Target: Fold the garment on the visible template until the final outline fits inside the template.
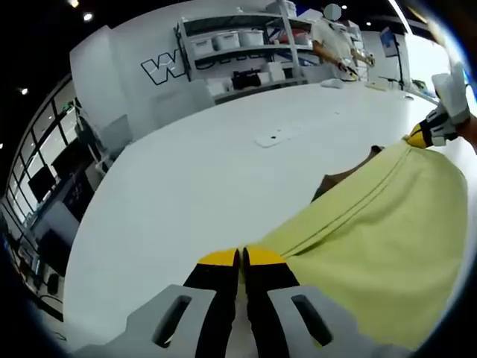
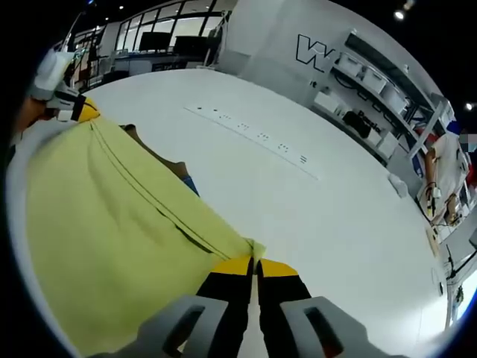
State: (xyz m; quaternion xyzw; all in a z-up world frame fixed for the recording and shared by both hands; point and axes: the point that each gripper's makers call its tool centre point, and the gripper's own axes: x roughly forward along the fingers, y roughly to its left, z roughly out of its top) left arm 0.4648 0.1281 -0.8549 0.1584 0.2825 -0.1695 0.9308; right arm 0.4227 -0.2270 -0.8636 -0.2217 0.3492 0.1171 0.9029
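Observation:
A yellow garment hangs stretched between my two grippers above the white table. My left gripper is shut on one corner of its stitched edge, at the bottom of the left gripper view. My right gripper is shut on the other corner of that edge. Each gripper also appears in the other's view, the right gripper at the far right and the left gripper at the upper left. A brown sheet with a blue patch peeks out beneath the cloth.
A thin white strip with dark marks lies on the table beyond the garment. Shelves with white boxes stand behind the table. A person stands at the far edge.

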